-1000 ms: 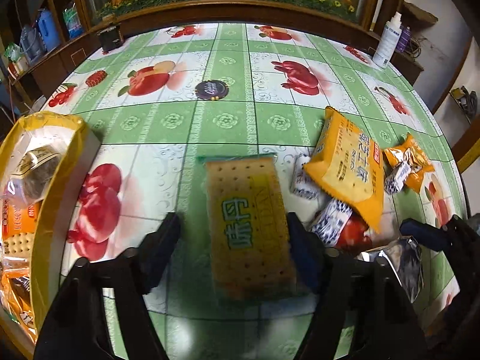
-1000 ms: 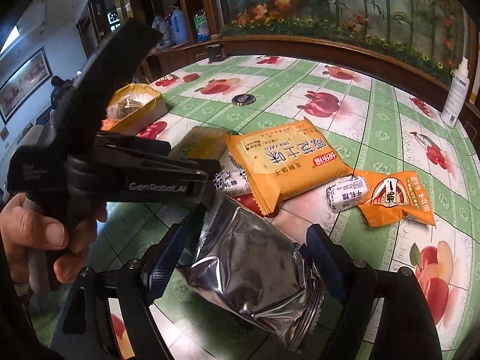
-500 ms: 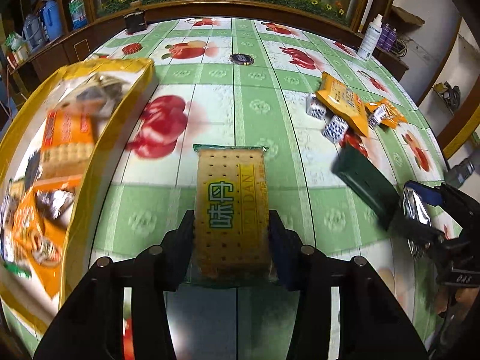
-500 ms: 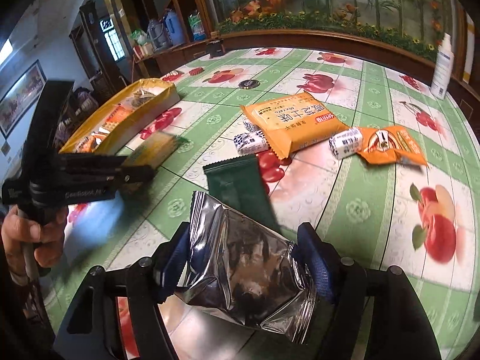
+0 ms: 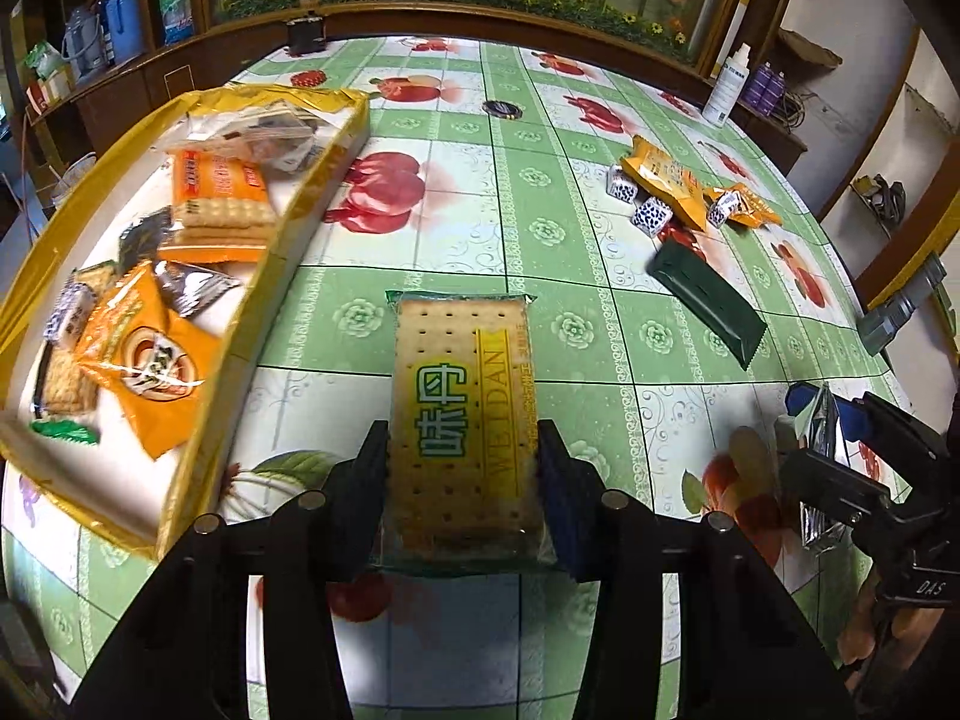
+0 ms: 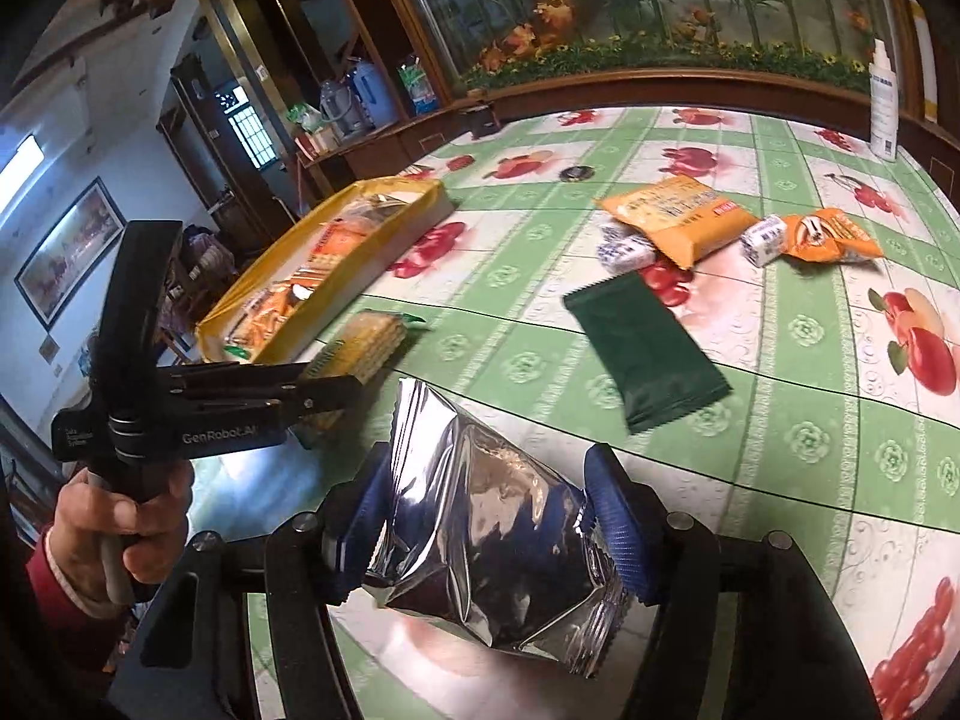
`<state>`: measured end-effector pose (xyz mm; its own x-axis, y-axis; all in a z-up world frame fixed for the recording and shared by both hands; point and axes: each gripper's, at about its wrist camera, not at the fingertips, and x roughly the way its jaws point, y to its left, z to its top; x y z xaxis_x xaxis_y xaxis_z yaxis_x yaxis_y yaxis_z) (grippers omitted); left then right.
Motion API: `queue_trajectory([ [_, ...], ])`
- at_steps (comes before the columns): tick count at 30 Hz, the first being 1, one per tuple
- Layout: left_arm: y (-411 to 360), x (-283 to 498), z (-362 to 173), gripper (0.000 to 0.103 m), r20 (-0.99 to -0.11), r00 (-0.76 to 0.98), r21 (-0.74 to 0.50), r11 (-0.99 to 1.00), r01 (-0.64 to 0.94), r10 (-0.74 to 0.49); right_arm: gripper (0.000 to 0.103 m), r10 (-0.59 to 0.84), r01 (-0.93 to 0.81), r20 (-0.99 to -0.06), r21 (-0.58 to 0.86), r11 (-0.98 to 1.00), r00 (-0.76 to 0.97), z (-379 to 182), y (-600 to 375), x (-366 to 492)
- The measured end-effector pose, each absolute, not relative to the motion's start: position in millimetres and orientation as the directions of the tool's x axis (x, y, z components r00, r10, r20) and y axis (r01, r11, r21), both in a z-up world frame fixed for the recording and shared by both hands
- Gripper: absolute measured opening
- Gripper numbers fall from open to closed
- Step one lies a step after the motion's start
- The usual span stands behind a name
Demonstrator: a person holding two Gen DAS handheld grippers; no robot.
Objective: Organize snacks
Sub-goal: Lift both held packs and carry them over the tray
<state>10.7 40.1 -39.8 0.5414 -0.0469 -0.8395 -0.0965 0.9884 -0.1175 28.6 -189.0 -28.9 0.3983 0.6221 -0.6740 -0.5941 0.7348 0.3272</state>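
Observation:
My left gripper (image 5: 461,468) is shut on a yellow cracker pack (image 5: 462,408) and holds it above the table, right of the yellow tray (image 5: 288,240). That same pack (image 6: 366,342) shows in the right wrist view, beside the tray (image 6: 300,330). My right gripper (image 6: 486,480) grips a crinkled silver foil pouch (image 6: 486,534); its jaws are still closing and press the pouch's sides. In the left wrist view that pouch (image 5: 819,420) sits low at the right. The tray holds several orange and cracker packets.
A dark green packet (image 6: 645,354) lies on the fruit-print tablecloth. Farther off lie orange packets (image 6: 678,219) and small white-blue wrapped sweets (image 6: 624,252). A white bottle (image 6: 883,108) stands at the far table edge. A hand (image 6: 120,528) holds the left gripper's handle.
Both grippers have lifted their packs and moved left toward the yellow tray. The left closed on the cracker pack; the right tightened on the foil pouch. The green packet now lies exposed.

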Motion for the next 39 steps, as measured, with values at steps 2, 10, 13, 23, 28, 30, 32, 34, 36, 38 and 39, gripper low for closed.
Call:
queue_trajectory([
  [2,44,5,-36,0.044,-0.831,0.554,-0.127,0.987,-0.096,-0.053,0.064,0.63,-0.604,-0.667,0.326,0.727,0.398,-24,-183,24],
  [10,58,-9,-36,0.045,-0.828,0.559,-0.137,0.984,-0.116,-0.049,0.045,0.622,-0.599,-0.702,0.344,0.723,0.347,-31,-157,29],
  [13,63,-12,-37,0.045,-0.828,0.559,-0.142,0.982,-0.123,-0.05,0.065,0.609,-0.607,-0.722,0.332,0.722,0.329,-39,-150,28],
  [23,72,-19,-32,0.045,-0.821,0.568,-0.156,0.979,-0.13,-0.055,0.085,0.552,-0.867,-0.799,0.08,0.492,0.24,-30,-146,3],
  [28,67,-19,-31,0.045,-0.822,0.566,-0.158,0.98,-0.122,-0.062,0.085,0.453,-0.917,-0.869,0.0,0.398,0.196,-47,-139,8],
  [30,67,-19,-30,0.045,-0.822,0.565,-0.155,0.981,-0.119,-0.061,0.089,0.42,-0.925,-0.892,0.008,0.38,0.165,-57,-135,7],
  [32,68,-19,-30,0.045,-0.822,0.566,-0.155,0.98,-0.122,-0.06,0.086,0.428,-0.913,-0.885,0.008,0.407,0.183,-57,-135,7],
  [34,69,-18,-30,0.045,-0.823,0.564,-0.158,0.979,-0.125,-0.061,0.073,0.443,-0.894,-0.873,0.019,0.447,0.203,-55,-139,7],
  [36,68,-18,-29,0.045,-0.821,0.568,-0.157,0.98,-0.126,-0.059,0.069,0.453,-0.868,-0.862,0.031,0.496,0.228,-54,-145,9],
  [38,68,-19,-27,0.045,-0.816,0.575,-0.157,0.98,-0.122,-0.059,0.068,0.472,-0.842,-0.847,0.055,0.537,0.245,-52,-149,10],
  [39,68,-20,-26,0.045,-0.813,0.579,-0.155,0.98,-0.122,-0.056,0.067,0.483,-0.83,-0.838,0.067,0.554,0.255,-50,-149,10],
])
